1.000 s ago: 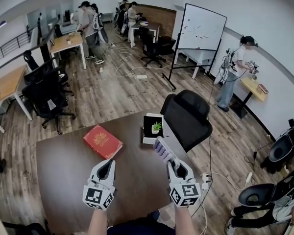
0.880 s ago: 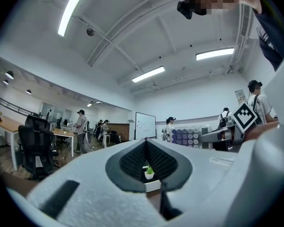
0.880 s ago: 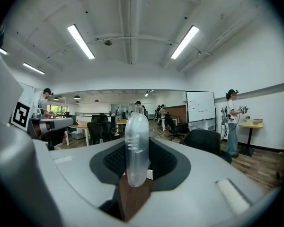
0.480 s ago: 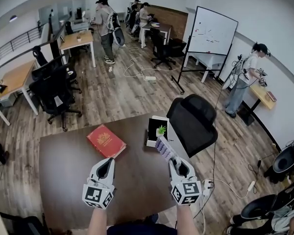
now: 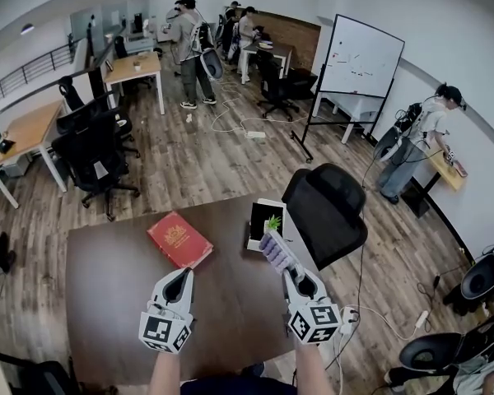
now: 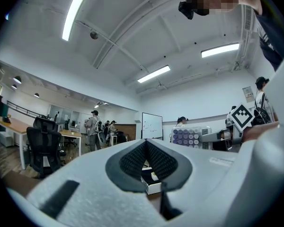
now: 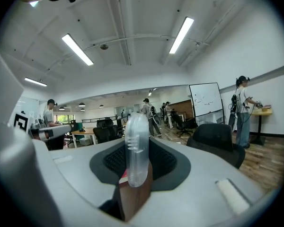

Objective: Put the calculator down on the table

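right tool [image 5: 297,276]: clamped on calculator [image 5: 277,253], held edge-up off surface [image 5: 107,303], pointed toward 11 o'clock | left tool [image 5: 179,278]: closed, nothing held | red book [image 5: 179,239] at its 12 o'clock

Strip lights [image 7: 76,49] shine over wood floor [image 5: 206,159], whiteboard [image 5: 358,58], desks [image 5: 136,67] and black chairs [image 5: 90,151].
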`<state>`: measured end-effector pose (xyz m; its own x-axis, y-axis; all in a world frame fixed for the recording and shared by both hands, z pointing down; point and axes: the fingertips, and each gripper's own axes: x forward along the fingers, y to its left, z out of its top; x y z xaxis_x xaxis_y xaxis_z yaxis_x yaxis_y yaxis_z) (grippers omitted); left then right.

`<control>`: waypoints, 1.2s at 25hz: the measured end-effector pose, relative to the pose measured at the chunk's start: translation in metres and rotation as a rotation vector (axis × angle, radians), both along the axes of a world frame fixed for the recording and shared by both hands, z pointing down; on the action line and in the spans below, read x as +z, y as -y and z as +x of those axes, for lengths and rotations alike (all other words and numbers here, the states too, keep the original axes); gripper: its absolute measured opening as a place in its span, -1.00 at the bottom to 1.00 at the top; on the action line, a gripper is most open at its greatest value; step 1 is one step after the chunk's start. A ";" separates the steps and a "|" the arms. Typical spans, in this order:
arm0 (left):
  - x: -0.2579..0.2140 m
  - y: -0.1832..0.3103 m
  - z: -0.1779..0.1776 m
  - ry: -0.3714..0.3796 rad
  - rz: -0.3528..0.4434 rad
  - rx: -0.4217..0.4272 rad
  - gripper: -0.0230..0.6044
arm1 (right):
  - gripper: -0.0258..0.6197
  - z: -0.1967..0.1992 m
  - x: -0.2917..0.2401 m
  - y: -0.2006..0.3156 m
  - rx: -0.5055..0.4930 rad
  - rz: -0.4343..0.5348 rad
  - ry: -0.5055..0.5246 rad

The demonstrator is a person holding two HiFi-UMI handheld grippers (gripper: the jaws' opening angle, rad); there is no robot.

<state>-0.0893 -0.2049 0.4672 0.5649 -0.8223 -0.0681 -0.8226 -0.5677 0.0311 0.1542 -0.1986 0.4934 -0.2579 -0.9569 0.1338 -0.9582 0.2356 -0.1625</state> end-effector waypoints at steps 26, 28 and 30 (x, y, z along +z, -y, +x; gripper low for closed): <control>0.007 0.002 -0.016 -0.004 -0.018 -0.040 -0.94 | -0.56 0.000 0.033 0.015 0.036 -0.114 1.342; 0.008 0.003 -0.016 -0.002 -0.021 -0.039 -0.94 | -0.56 -0.002 0.034 0.017 0.034 -0.115 1.339; 0.009 0.003 -0.016 -0.004 -0.024 -0.040 -0.94 | -0.56 -0.005 0.037 0.018 0.039 -0.124 1.351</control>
